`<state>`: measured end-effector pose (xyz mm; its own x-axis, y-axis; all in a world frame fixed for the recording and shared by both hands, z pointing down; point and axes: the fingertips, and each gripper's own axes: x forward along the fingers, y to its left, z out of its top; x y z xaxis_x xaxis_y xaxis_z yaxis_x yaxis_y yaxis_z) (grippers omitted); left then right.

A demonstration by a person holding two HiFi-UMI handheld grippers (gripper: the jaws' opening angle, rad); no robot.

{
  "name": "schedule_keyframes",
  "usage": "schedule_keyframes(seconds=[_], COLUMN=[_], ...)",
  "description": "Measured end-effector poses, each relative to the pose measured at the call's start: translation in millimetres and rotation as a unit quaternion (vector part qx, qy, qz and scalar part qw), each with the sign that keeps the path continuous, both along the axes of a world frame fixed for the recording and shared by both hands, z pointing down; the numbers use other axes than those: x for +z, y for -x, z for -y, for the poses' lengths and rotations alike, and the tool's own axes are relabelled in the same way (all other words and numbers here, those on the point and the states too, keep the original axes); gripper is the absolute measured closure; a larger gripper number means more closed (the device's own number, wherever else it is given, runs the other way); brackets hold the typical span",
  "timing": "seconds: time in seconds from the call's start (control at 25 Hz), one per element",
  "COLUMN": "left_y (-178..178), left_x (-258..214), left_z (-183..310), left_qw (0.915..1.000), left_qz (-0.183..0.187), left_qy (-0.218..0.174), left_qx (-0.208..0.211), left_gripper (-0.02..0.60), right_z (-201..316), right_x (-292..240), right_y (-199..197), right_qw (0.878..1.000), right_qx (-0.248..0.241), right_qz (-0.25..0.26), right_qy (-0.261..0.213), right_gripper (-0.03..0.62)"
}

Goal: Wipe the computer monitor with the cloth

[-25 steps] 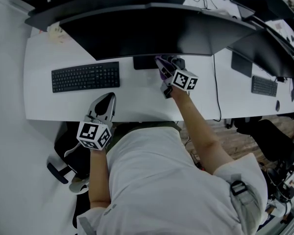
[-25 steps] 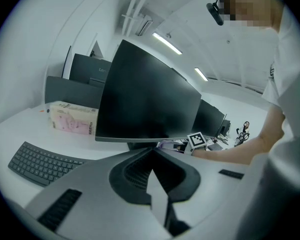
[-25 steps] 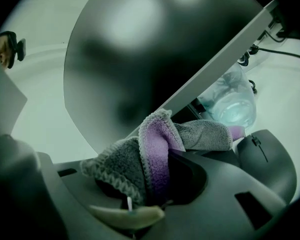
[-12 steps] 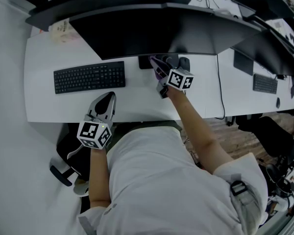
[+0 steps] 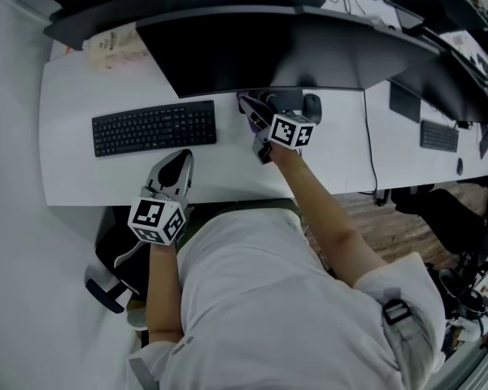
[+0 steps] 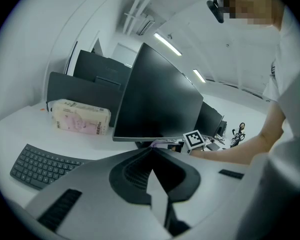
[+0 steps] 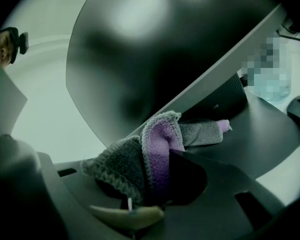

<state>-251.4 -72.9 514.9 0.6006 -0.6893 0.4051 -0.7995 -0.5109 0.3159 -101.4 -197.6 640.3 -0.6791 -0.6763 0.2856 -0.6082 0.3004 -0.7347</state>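
Right gripper [image 5: 257, 112] pinching the bunched purple-and-grey fleece cloth [image 7: 159, 145] right at the lower edge of the wide black curved monitor [image 5: 252, 47], left gripper [image 5: 176, 169] pressed together, empty, at the white desk [image 5: 73, 96] edge; risk: cloth bunches back, a bare jaw tip scrapes the panel.
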Motion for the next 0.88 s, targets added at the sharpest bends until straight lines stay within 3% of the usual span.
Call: schedule_keyframes(seconds=[0.88], left_y=[65], left_x=[6], left_z=[-5], left_qw=[0.9997], left_qz=[-0.018], left_qy=[-0.002], left_qx=[-0.017], left_gripper=[0.580], right_z=[-2], right_x=[-3], right_y=[115], right_qw=[0.999], right_qx=[-0.047], right_qz=[-0.001], right_qy=[0.006], right_gripper=[0.454])
